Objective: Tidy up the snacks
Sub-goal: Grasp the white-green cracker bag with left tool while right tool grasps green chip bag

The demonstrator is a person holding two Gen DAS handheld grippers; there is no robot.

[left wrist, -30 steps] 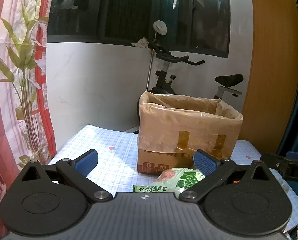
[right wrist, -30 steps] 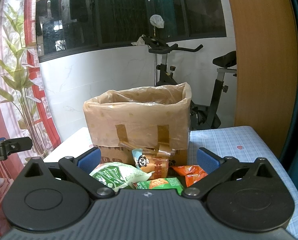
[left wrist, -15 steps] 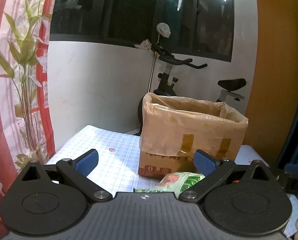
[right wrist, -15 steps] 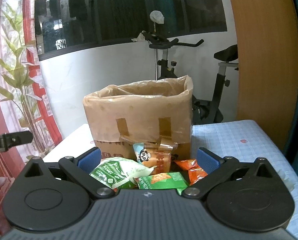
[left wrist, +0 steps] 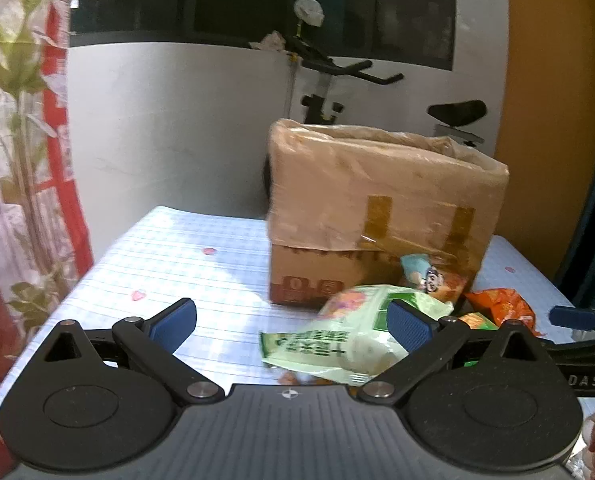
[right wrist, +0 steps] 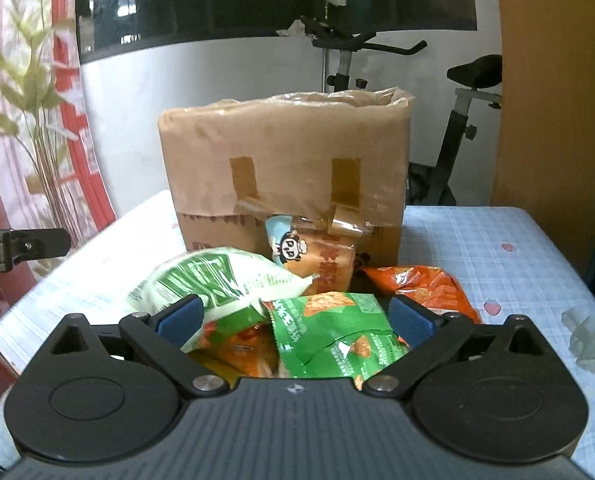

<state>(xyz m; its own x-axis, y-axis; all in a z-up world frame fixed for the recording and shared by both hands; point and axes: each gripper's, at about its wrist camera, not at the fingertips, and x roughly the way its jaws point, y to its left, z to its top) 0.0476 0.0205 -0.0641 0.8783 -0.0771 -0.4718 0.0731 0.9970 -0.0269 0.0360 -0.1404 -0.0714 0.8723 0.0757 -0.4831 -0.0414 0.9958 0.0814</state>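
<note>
Both grippers dipped toward the checked tablecloth [left wrist: 201, 264], exercise bike [right wrist: 449, 92] behind

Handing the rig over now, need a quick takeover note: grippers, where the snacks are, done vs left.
Left gripper: open, empty, low over the table.
Right gripper: open, empty, just behind the snack pile.
Snacks all loose in front of the cardboard box: pale green bag, green chip packet, orange packet, cartoon-print packet.
Done: no snack gripped; box contents hidden.
Left: grasp and sort every packet.
</note>
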